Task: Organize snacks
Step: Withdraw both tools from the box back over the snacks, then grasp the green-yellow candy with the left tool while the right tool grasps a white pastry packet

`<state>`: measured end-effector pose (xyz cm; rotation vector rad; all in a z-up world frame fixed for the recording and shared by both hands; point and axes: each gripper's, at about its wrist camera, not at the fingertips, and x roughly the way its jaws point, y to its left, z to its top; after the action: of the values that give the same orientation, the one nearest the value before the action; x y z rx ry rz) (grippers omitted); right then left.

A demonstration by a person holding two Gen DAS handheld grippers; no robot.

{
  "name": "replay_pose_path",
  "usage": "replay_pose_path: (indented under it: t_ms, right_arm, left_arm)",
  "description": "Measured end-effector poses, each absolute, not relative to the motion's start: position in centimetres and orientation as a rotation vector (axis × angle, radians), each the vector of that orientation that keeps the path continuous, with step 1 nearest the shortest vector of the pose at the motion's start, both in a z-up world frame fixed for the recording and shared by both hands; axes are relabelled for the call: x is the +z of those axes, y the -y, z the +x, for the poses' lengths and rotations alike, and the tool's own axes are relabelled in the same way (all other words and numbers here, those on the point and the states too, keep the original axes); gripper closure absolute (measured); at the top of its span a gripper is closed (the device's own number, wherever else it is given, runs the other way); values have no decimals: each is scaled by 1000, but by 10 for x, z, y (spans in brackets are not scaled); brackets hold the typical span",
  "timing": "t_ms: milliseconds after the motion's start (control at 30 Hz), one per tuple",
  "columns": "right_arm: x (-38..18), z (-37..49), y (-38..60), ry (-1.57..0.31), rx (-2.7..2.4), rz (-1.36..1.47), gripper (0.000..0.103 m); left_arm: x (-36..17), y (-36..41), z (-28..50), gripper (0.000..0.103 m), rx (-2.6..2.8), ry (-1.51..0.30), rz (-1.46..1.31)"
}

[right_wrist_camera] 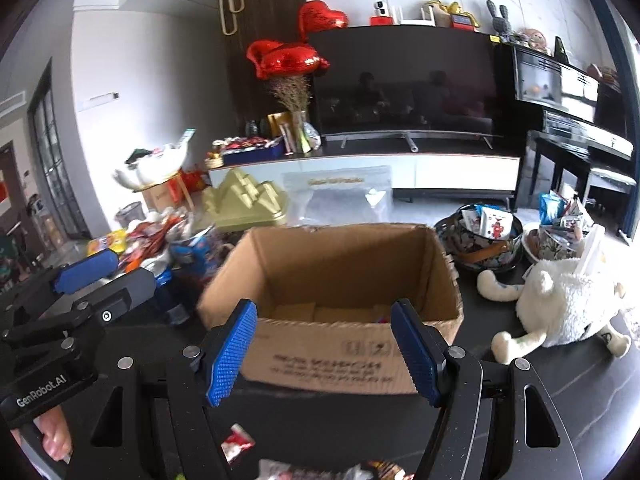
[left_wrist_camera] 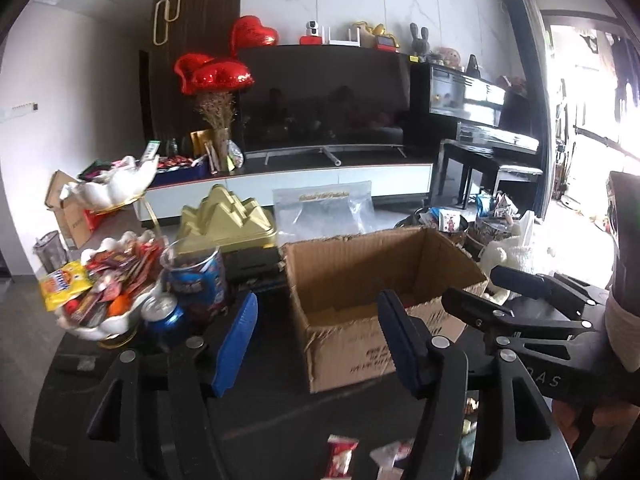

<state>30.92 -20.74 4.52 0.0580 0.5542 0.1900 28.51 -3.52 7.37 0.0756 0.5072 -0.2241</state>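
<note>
Left claw: my left claw (left_wrist_camera: pixel 316 344) hangs level above the dark worktop (left_wrist_camera: pixel 272 412), its blue pads spread wide with nothing between them, aimed at the near left corner of the cardboard box (left_wrist_camera: pixel 376 300).
Left claw from the other side: in the right wrist view I see it (right_wrist_camera: pixel 86 266) low at the left edge, a thumb under its body; only one blue pad shows there.
Snack dish: a white shell-shaped dish (left_wrist_camera: pixel 116 320) heaped with red and yellow packets sits left of the box, a blue can (left_wrist_camera: pixel 164 314) and a blue tub (left_wrist_camera: pixel 198 280) just beside it.
Box: open-topped, in the middle of the worktop, flaps folded in; something red lies at the bottom by the near wall, too little of it visible for me to name.
Right claw: my right claw (right_wrist_camera: pixel 324 356) hovers in front of the box's near wall, pads far apart, empty; in the left wrist view it (left_wrist_camera: pixel 492 294) shows side-on by the box's right edge.
Loose snacks: a red-and-white wrapper (right_wrist_camera: pixel 236 444) lies on the worktop beneath the right claw; others along the bottom edge are cut off and blurred.
Right of box: two patterned bowls (right_wrist_camera: pixel 476 256) stuffed with packets, then a white plush toy (right_wrist_camera: pixel 560 304) lying on the worktop.
Print on box: smeared, unreadable to me.
</note>
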Motion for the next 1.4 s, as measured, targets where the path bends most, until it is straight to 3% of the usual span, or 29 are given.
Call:
replay_pose_path:
  t_ms: [700, 1400]
  right_arm:
    - [13, 214, 170, -607, 365, -21, 29]
    - [-77, 220, 158, -892, 452, -196, 29]
  left_arm:
    - [41, 10, 176, 27, -147, -548, 83]
    - [-65, 10, 172, 27, -145, -835, 42]
